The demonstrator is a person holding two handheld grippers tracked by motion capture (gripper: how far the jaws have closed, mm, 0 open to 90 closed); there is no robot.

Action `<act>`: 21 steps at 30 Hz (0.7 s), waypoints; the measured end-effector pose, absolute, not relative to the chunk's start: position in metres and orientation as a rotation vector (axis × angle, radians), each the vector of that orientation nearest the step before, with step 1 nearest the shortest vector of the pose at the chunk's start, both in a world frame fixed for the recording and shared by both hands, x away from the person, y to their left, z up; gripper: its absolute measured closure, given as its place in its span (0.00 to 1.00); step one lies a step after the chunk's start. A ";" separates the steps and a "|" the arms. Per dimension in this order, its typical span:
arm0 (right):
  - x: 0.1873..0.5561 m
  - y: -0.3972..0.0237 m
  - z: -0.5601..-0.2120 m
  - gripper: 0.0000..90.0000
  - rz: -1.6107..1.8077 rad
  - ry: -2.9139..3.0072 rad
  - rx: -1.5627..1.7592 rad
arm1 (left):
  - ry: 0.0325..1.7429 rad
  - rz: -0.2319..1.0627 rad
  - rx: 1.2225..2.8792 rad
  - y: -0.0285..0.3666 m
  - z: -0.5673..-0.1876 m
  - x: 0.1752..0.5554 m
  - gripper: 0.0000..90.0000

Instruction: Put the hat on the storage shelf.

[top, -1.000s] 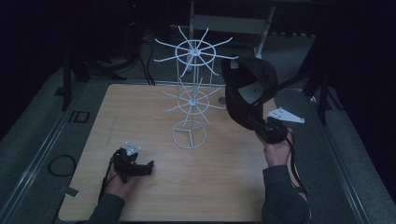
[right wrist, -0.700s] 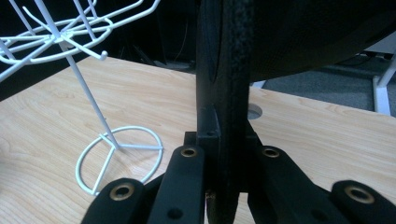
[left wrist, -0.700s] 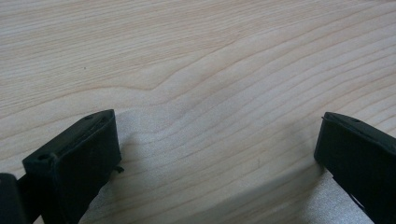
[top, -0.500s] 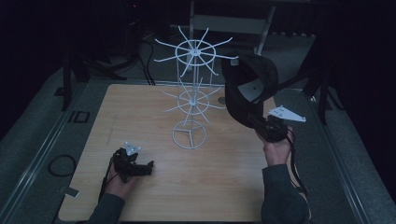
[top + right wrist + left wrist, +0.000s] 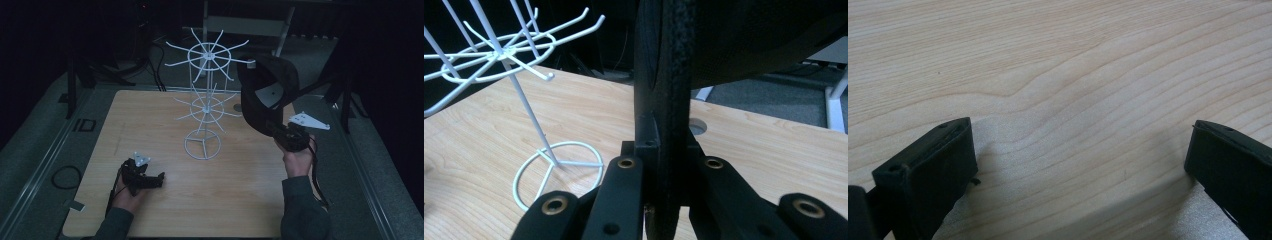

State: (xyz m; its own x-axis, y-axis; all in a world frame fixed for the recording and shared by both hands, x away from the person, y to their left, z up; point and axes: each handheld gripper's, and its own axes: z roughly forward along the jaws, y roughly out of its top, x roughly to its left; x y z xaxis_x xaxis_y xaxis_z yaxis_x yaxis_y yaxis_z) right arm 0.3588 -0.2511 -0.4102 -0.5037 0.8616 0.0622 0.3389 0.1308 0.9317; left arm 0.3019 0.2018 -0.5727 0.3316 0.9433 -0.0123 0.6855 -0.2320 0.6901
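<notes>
A black cap (image 5: 267, 87) hangs in the air at the right of the white wire hook rack (image 5: 205, 100), its crown close to the tips of the upper hooks. My right gripper (image 5: 280, 132) is shut on the cap's brim (image 5: 669, 100), which stands edge-on between the jaws of the right gripper (image 5: 666, 165). The rack (image 5: 499, 55) stands to the left in the right gripper view. My left gripper (image 5: 150, 180) rests low over the wooden table (image 5: 150, 115) at the front left. In the left gripper view the left gripper (image 5: 1083, 160) is open, with bare wood between its jaws.
The rack's ring base (image 5: 202, 145) sits mid-table. A round hole (image 5: 237, 107) in the tabletop lies behind the cap. Dark cables and stand legs (image 5: 145, 65) crowd the floor beyond the far edge. A grey ledge (image 5: 45, 150) runs along the table's left side.
The right gripper and the cap have edged slightly up and toward the rack's top hooks. The left gripper has stayed where it was.
</notes>
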 end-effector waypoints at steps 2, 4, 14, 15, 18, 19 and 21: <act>0.358 -0.250 -0.409 0.96 1.368 1.910 1.145 | 1.424 0.556 2.001 0.202 -0.573 0.302 0.00; 0.357 -0.250 -0.407 0.96 1.370 1.907 1.144 | 1.425 0.556 2.001 0.202 -0.573 0.302 0.00; 0.354 -0.249 -0.403 0.96 1.379 1.897 1.133 | 1.426 0.555 2.002 0.202 -0.573 0.302 0.00; 0.354 -0.249 -0.402 0.96 1.387 1.898 1.131 | 1.425 0.555 2.002 0.202 -0.573 0.302 0.00; 0.353 -0.249 -0.401 0.96 1.396 1.896 1.129 | 1.425 0.554 2.003 0.202 -0.573 0.302 0.00; 0.352 -0.249 -0.400 0.96 1.396 1.894 1.127 | 1.424 0.556 2.002 0.202 -0.573 0.302 0.00; 0.351 -0.249 -0.399 0.96 1.399 1.891 1.123 | 1.424 0.556 2.002 0.202 -0.573 0.302 0.00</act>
State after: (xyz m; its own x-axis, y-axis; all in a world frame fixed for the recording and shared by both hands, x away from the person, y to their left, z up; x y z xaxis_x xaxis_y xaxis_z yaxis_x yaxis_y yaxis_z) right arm 0.3513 -0.2485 -0.3992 -0.5149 0.8551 0.0602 0.3079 0.1189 0.9440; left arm 0.3019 0.2018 -0.5727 0.3322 0.9431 -0.0119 0.6856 -0.2328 0.6897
